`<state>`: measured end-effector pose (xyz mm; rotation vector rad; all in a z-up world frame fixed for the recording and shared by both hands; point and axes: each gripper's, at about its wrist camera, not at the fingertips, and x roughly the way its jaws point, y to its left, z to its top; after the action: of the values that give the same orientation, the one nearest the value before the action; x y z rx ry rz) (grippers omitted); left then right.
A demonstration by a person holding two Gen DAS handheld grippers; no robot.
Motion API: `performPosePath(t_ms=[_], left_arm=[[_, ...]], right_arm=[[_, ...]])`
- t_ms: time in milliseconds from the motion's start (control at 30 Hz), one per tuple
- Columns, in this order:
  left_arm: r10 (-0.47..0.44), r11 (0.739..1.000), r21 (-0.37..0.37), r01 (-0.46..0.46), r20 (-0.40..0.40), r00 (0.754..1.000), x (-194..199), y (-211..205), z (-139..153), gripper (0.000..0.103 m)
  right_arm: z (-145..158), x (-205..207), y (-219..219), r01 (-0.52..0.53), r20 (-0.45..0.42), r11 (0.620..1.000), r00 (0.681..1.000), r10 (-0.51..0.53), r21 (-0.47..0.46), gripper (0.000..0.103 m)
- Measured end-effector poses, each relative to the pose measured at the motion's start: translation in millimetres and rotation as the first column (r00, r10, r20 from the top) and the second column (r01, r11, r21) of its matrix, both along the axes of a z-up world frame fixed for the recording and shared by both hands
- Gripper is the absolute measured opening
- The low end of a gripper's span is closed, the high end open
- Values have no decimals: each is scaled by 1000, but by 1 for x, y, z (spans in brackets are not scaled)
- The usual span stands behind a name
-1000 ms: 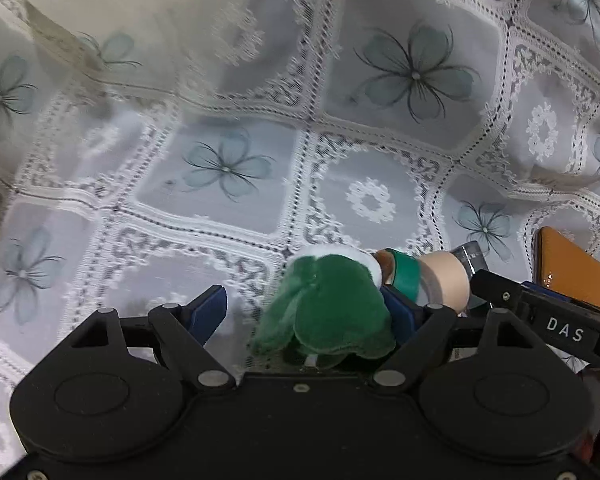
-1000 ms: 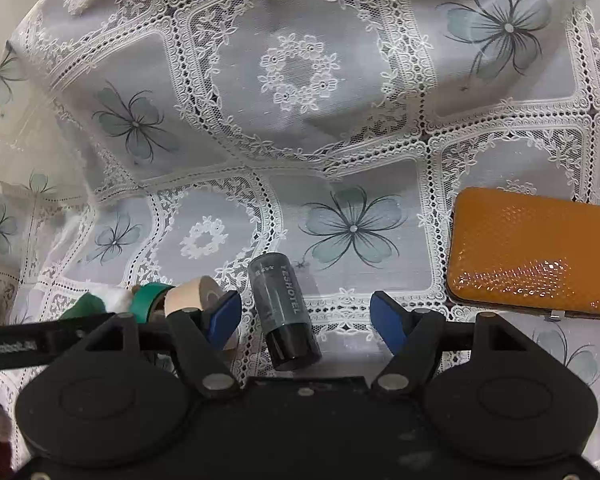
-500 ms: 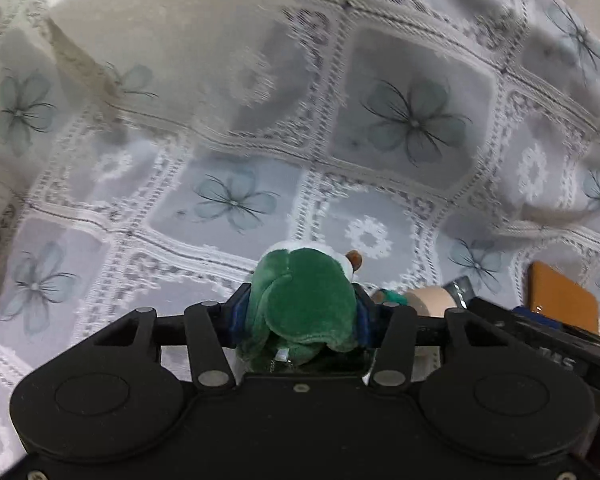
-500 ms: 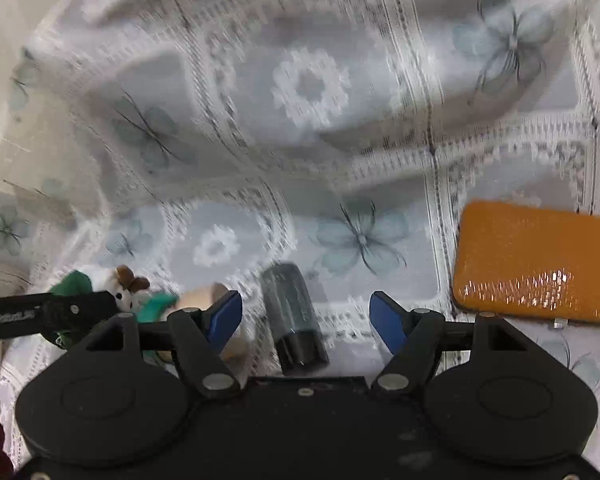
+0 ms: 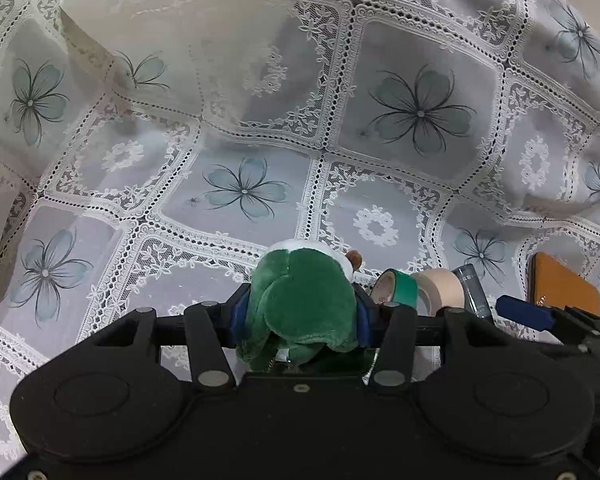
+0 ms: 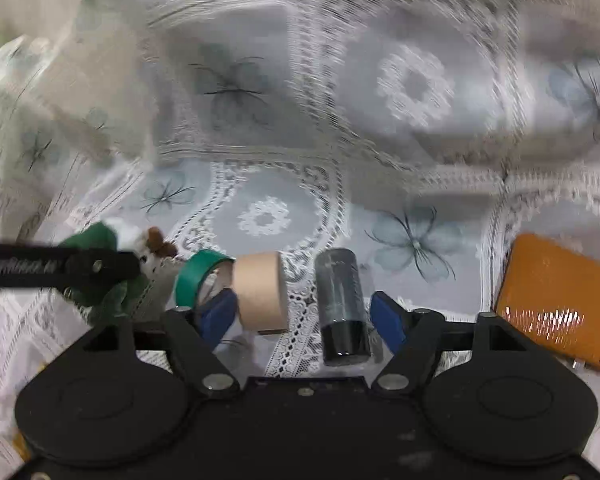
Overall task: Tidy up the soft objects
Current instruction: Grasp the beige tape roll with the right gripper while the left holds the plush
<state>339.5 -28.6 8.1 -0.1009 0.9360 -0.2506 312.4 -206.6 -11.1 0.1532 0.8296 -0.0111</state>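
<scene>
Left tool [image 5: 300,314] pinching green plush toy [image 5: 300,304], long axis along fingers, white-and-brown head forward. Right of it: green tape roll [image 5: 396,286], beige tape roll [image 5: 440,290], dark cylindrical bottle [image 6: 342,304] between spread right tool [image 6: 304,316] fingers, orange rectangular case [image 6: 560,304] farther right. Lace-covered counter [image 5: 380,220] underneath.

Open right hand-held gripper [image 6: 304,314] frames beige tape roll [image 6: 260,290] and dark bottle [image 6: 342,306].

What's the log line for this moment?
left tool: shut on green plush toy | right tool: open, over dark bottle
</scene>
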Motion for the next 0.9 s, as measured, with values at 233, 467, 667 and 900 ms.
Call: performPosePath(t_ms=[233,467,667,900], left_arm=[[-2,1000,3,2,-3,1000,-3,2,0,49],[-6,1000,-12,6,5,1000,-5,3,2,49],[-3,1000,-26,4,4,1000,-5,2,1,49],[-19,1000,-15,19,13,1000,-10,0,1,49]], right_arm=[[-4,-6,-34,269,-26,962,963,-268,55,67],[12,-31,-24,160,168,985,972,-167,57,74],[2,-6,-9,28,25,999,999,-27,-17,59],[-10,9,-1,27,-82,999,996,-29,-22,57]])
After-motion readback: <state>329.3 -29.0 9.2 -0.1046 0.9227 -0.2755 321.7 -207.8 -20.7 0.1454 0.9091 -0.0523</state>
